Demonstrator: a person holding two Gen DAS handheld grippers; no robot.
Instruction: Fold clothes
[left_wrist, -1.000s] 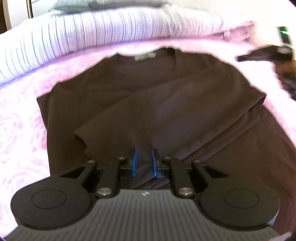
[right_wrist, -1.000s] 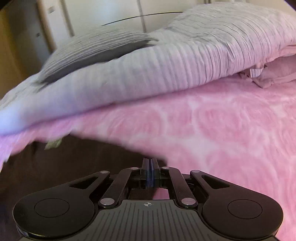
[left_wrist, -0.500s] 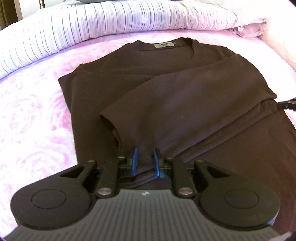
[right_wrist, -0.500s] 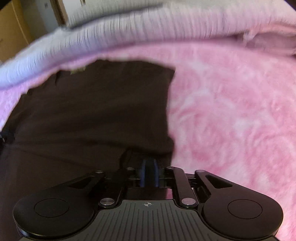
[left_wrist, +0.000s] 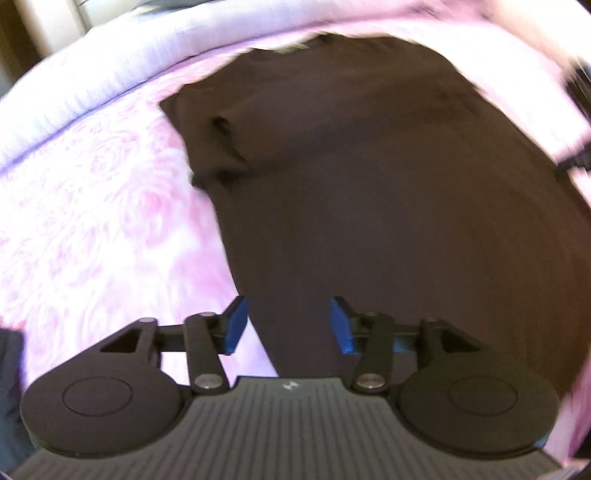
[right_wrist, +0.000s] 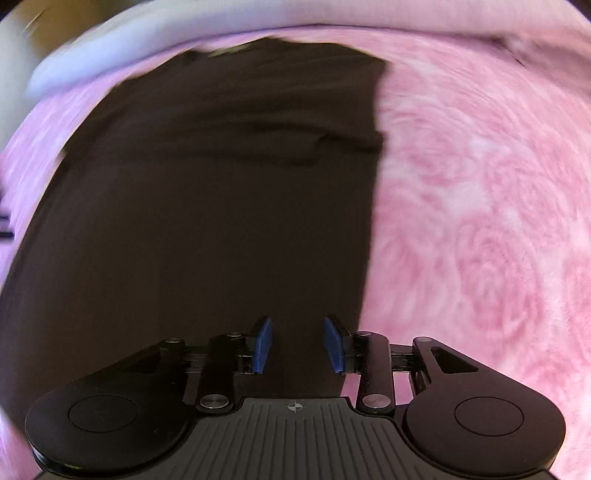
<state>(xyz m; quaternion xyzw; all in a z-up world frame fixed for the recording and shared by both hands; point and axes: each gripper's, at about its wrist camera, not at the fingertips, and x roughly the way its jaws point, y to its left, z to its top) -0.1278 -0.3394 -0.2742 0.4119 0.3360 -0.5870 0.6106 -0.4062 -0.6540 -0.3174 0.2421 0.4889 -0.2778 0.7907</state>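
Note:
A dark brown T-shirt (left_wrist: 369, 177) lies flat on the pink bedspread (left_wrist: 92, 221), collar at the far end, both sleeves folded in over the body. It also shows in the right wrist view (right_wrist: 207, 206). My left gripper (left_wrist: 288, 325) is open and empty over the shirt's left edge near its lower end. My right gripper (right_wrist: 297, 345) is open and empty over the shirt's right edge. Both views are blurred.
A pale striped duvet (left_wrist: 110, 62) is bunched along the far side of the bed, also visible in the right wrist view (right_wrist: 147, 40). Pink bedspread (right_wrist: 480, 203) stretches to the right of the shirt. A dark object (left_wrist: 580, 92) shows at the right edge.
Both grippers have opened and let go of the shirt. The sleeves now lie folded over the body. Both cameras have drawn back towards the shirt's lower end.

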